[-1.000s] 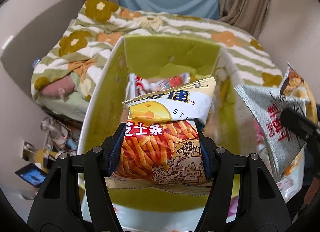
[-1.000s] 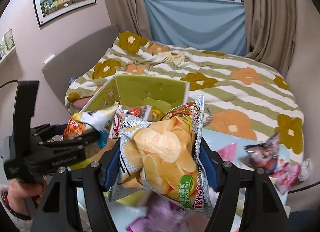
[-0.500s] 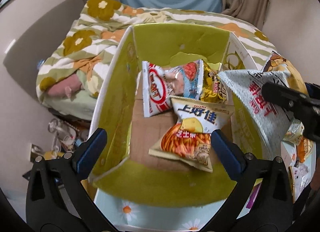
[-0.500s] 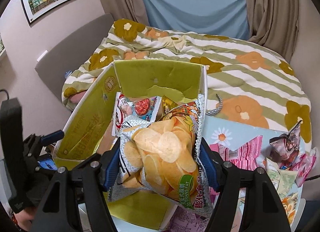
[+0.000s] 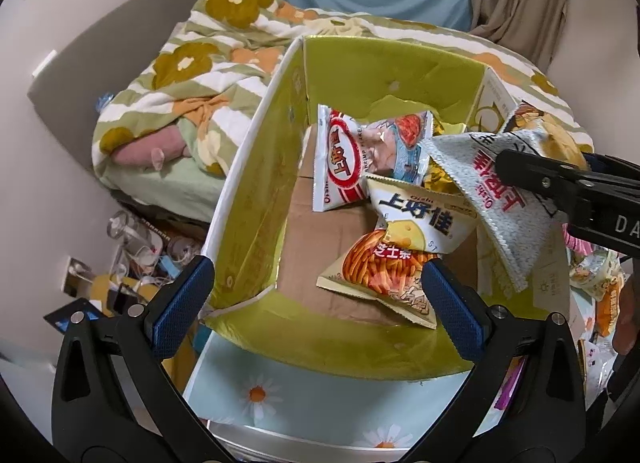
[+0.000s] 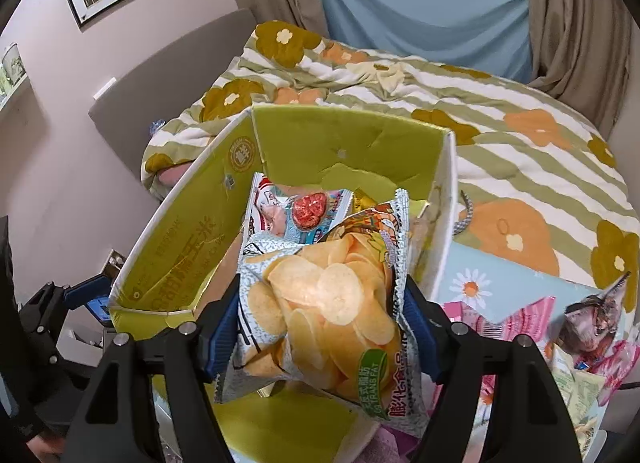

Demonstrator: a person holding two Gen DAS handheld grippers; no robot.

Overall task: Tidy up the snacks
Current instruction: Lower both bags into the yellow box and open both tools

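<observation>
Right wrist: right gripper [image 6: 322, 329] holds chip bag [image 6: 324, 303] over box [image 6: 176, 239].

Potato chip bag [image 6: 324, 303] upright above green box [image 6: 180, 231]; cheese-stick bag [image 5: 394, 259], shrimp-flake bag [image 5: 356, 159] flat on box floor.

box [image 5: 256, 199]: cardboard, inner walls glossy yellow-green, floor bare matt brown. cheese-stick bag [image 5: 400, 255] and chip bag [image 6: 328, 303]: shiny plastic film, crinkled, serrated edges. left gripper [image 5: 316, 303] frame: matt black plastic; pads [image 5: 184, 303] blue, finely textured. quilt [image 6: 480, 135]: soft matt cloth.
</observation>
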